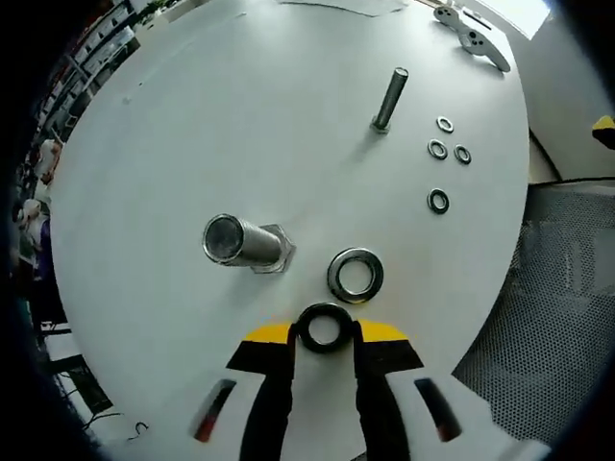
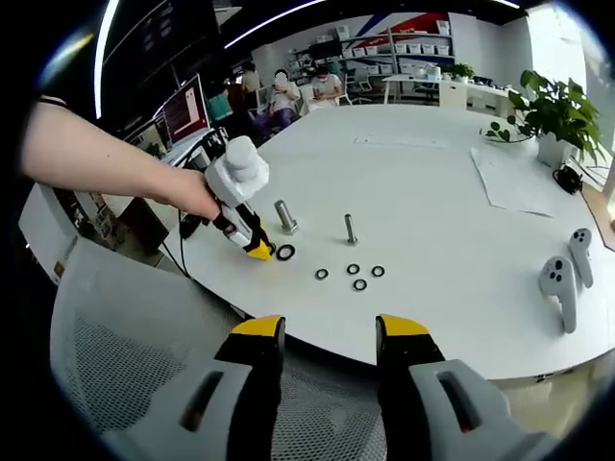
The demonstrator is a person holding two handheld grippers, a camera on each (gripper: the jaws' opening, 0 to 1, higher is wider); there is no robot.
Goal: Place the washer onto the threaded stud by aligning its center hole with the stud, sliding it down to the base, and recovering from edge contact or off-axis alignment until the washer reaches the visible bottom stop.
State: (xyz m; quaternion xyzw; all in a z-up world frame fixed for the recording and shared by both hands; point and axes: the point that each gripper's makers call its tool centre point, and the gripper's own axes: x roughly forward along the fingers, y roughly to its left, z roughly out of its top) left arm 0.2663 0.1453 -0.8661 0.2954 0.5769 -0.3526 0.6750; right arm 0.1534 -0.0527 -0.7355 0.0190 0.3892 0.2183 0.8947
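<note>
**Washer pinched at the desk edge, just short of the big stud**

My left claw is pinching a dark washer between its yellow-tipped jaws, the ring lying flat with its hole open toward the camera. I take the large threaded stud as my landmark: it stands on its hex base on the white desk, leaning toward the lens in the left gripper view. The held washer sits below and to the right of that stud, apart from it and not over its top. A larger bright washer lies flat on the desk just right of the stud's base and right above the one I hold. Farther beyond the stud stands a slimmer bolt, and right of it four small washers lie loose in a cluster. Past them, at the far desk edge, a white controller rests.

In the right gripper view, my right claw is spread wide with nothing between its jaws, held back from the desk over a grey mesh chair. From there I see the person's hand carrying the left claw down beside the large stud. Two controllers lie far right of the stud, and a potted plant stands well beyond.
</note>
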